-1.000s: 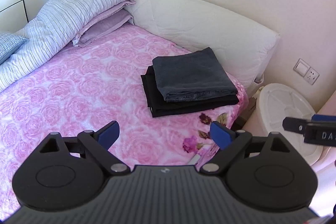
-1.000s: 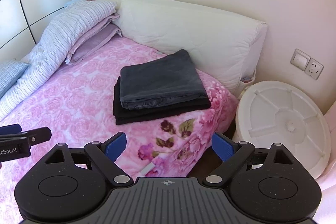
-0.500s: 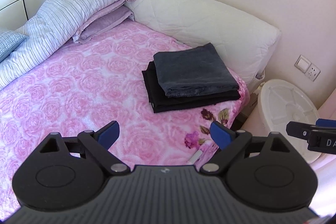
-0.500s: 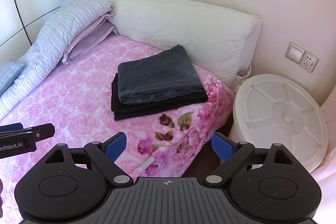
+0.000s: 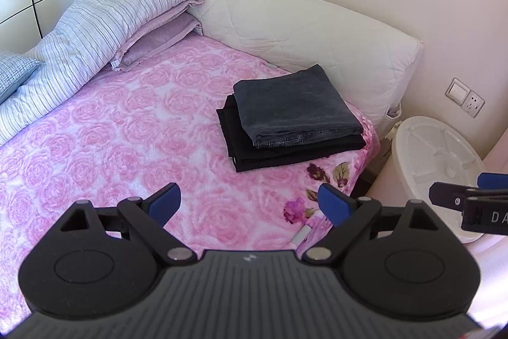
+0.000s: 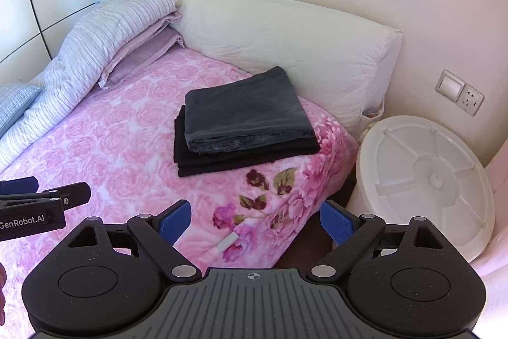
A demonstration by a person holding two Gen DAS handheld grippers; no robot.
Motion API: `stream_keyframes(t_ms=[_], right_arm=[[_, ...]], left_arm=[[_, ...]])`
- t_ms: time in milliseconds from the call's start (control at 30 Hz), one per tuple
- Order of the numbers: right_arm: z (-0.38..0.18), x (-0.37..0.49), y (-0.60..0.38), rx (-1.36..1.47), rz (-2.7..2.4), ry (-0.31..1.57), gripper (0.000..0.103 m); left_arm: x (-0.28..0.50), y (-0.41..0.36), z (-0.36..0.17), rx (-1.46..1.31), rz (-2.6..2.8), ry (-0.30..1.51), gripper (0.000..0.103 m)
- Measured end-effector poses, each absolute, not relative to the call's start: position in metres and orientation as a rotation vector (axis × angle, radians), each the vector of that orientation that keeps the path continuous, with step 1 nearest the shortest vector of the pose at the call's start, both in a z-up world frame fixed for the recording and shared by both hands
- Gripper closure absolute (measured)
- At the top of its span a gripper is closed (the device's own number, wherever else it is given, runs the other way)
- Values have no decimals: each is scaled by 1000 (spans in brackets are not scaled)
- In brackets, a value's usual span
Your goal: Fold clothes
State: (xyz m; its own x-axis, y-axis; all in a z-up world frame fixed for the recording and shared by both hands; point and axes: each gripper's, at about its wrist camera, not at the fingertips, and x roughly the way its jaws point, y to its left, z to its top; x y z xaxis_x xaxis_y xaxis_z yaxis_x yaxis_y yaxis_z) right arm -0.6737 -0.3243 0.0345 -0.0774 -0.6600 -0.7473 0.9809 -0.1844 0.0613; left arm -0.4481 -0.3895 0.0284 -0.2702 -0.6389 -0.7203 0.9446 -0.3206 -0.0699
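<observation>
Meanwhile both claws have drawn slightly back from the bed: the left gripper (image 5: pixel 249 204) and right gripper (image 6: pixel 255 220) hang spread wide, holding nothing. Farther off, two folded garments, a grey one (image 6: pixel 244 111) atop a black one (image 6: pixel 203 162), sit stacked near the pink blanket's (image 5: pixel 127 123) far right corner.

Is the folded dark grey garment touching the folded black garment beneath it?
Touching. Right wrist view shows the folded dark grey garment lying flat on the folded black garment, no gap between.
</observation>
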Motion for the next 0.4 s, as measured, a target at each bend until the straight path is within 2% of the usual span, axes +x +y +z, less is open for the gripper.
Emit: stream_keyframes(t_ms=[400], right_arm=[[34, -674, -324, 770, -1596, 562, 12]], left_arm=[[-450, -384, 32, 696, -1817, 580, 11]])
